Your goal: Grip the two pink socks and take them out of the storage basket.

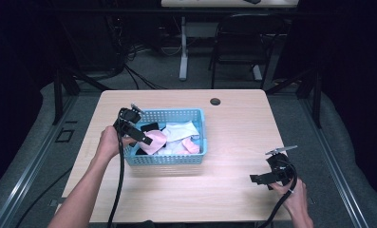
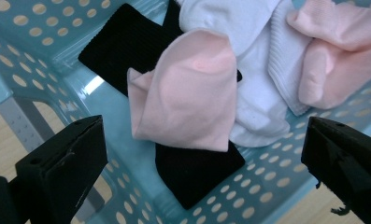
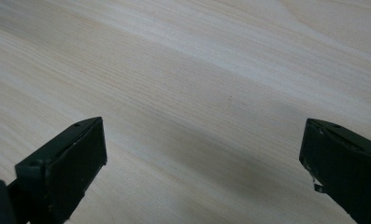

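A light blue perforated basket (image 1: 169, 159) stands on the wooden table (image 1: 233, 128) and holds pink, white and black socks. My left gripper (image 1: 146, 137) hangs open over the basket's left end, its jaws wide apart above a folded pink sock (image 2: 188, 88). That sock lies on a black sock (image 2: 197, 172). White socks (image 2: 248, 56) and another pink sock (image 2: 337, 51) lie further along the basket. My right gripper (image 1: 257, 179) is open low over bare table wood (image 3: 197, 93) at the right front, with nothing between its jaws.
A round cable hole (image 1: 215, 101) sits in the table behind the basket. Beyond the table stand a dark chair (image 1: 243, 42) and a white desk leg (image 1: 183, 47), with cables on the floor. Bare wood lies between the basket and my right gripper.
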`<move>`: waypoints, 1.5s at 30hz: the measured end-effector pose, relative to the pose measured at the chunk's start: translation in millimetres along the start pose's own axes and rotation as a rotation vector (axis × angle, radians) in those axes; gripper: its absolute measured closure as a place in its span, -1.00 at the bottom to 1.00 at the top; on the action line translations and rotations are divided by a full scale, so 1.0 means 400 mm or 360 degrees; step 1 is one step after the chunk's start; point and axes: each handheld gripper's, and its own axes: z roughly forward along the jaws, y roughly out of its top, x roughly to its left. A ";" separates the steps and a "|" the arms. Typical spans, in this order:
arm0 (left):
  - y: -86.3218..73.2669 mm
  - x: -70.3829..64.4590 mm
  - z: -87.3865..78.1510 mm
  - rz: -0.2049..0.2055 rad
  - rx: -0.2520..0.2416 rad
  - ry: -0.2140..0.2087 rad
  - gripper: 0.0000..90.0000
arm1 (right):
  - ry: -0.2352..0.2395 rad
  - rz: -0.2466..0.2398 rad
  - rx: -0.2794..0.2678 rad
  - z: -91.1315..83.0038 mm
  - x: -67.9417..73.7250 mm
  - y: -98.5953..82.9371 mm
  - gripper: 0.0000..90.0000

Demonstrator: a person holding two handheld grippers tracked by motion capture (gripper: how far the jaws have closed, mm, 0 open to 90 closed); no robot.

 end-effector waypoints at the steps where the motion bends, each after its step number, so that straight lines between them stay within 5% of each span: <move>1: 0.005 -0.001 0.006 0.0000 0.0008 0.0006 -0.98 | -0.0001 0.0000 0.0002 0.000 0.000 0.000 -0.99; 21: 0.044 0.005 0.104 -0.0049 0.0222 0.0039 -0.79 | 0.0000 -0.0025 -0.0028 -0.002 0.007 0.003 -0.99; 28: 0.046 0.006 0.137 -0.0083 0.0288 0.0036 -0.48 | 0.0001 -0.0035 -0.0025 -0.002 0.009 0.003 -0.98; 35: 0.041 -0.006 0.142 -0.0046 0.0289 0.0078 0.17 | 0.0000 -0.0049 -0.0004 -0.001 0.008 0.004 -0.97; 45: 0.034 -0.010 0.106 -0.0004 0.0193 0.0073 0.77 | -0.0019 -0.0059 0.0005 0.005 0.013 0.003 -0.96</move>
